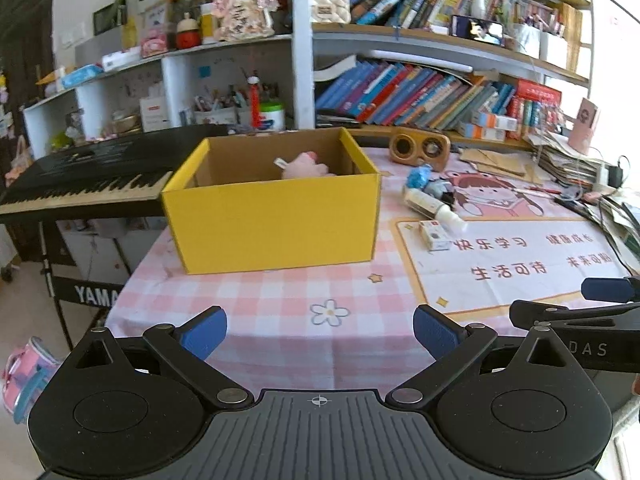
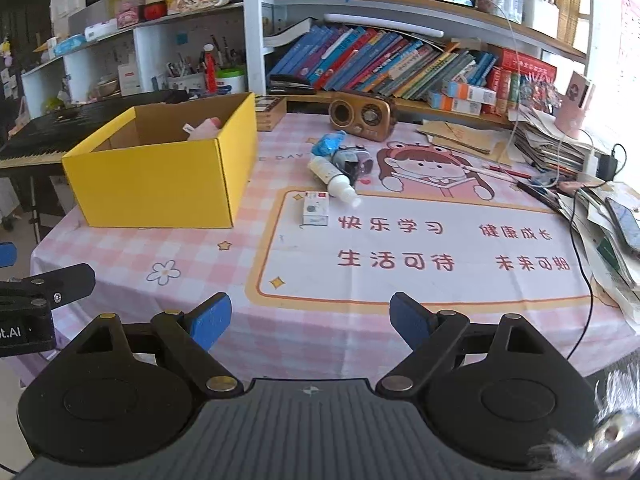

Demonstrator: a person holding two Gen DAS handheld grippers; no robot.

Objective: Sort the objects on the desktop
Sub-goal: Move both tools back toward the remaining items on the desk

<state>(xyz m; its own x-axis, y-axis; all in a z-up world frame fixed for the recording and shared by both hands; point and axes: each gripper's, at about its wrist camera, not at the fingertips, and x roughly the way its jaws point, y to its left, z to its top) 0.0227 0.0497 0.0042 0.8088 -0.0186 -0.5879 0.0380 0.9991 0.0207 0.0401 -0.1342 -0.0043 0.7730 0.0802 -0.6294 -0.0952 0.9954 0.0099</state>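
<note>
A yellow cardboard box [image 1: 272, 220] [image 2: 160, 184] stands open on the pink checked tablecloth, with a pink plush toy [image 1: 308, 166] [image 2: 204, 128] inside. To its right lie a small white carton [image 1: 434, 235] [image 2: 316, 208], a white bottle [image 1: 434, 208] [image 2: 334, 178], a blue crumpled packet [image 1: 418, 176] [image 2: 328, 144] and a small grey object [image 2: 352, 158]. My left gripper [image 1: 320, 332] is open and empty, above the table's near edge in front of the box. My right gripper [image 2: 310, 320] is open and empty, near the front edge.
A wooden retro radio [image 1: 420, 148] [image 2: 362, 116] stands behind the loose items. Stacked papers, cables and a phone [image 2: 624, 220] crowd the right side. A black keyboard [image 1: 80, 184] stands left of the table. Bookshelves [image 2: 400, 60] rise at the back.
</note>
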